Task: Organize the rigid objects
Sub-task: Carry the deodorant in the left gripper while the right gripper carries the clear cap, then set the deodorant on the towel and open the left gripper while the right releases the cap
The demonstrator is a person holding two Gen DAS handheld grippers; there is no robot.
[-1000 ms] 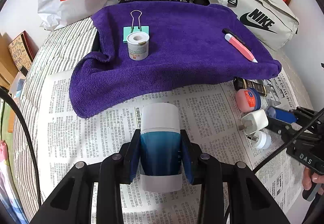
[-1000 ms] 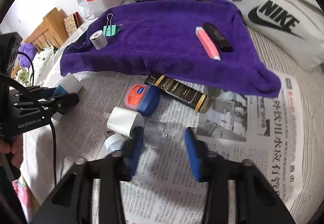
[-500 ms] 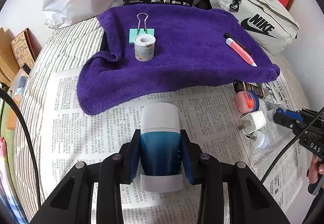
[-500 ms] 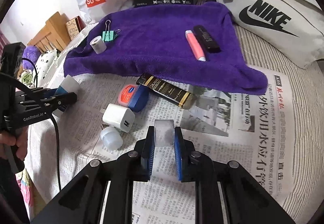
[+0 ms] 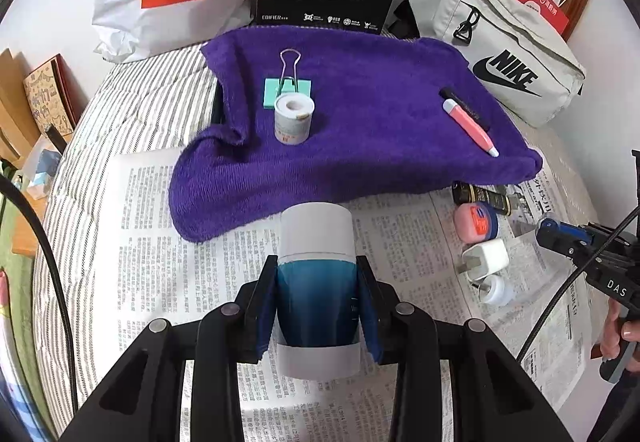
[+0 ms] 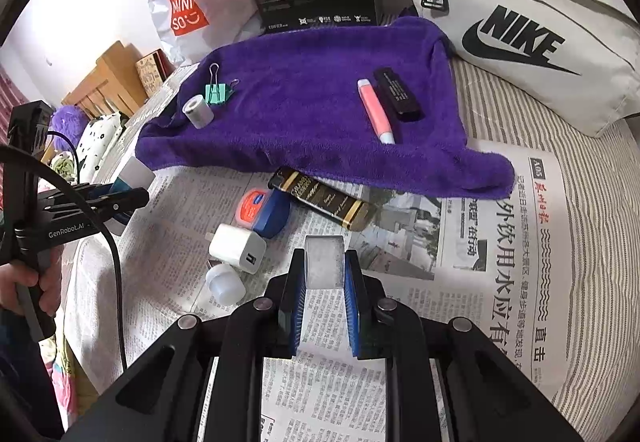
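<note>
purple towel (image 5: pixel 360 114) lay on the newspaper (image 5: pixel 160 242), holding a tape roll (image 5: pixel 294 118) and pink pen (image 5: pixel 470 126) | left gripper (image 5: pixel 316 306) squeezed a blue and white bottle (image 5: pixel 316 282) above the newspaper | right gripper (image 6: pixel 324 294) pinched a small clear cap (image 6: pixel 324 262) near the white plug (image 6: pixel 238 248)

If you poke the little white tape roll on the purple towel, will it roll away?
Probably not: the small white tape roll stands on its flat end. The fuzzy purple towel likely grips it. Tipped sideways, its round shape might roll.
</note>
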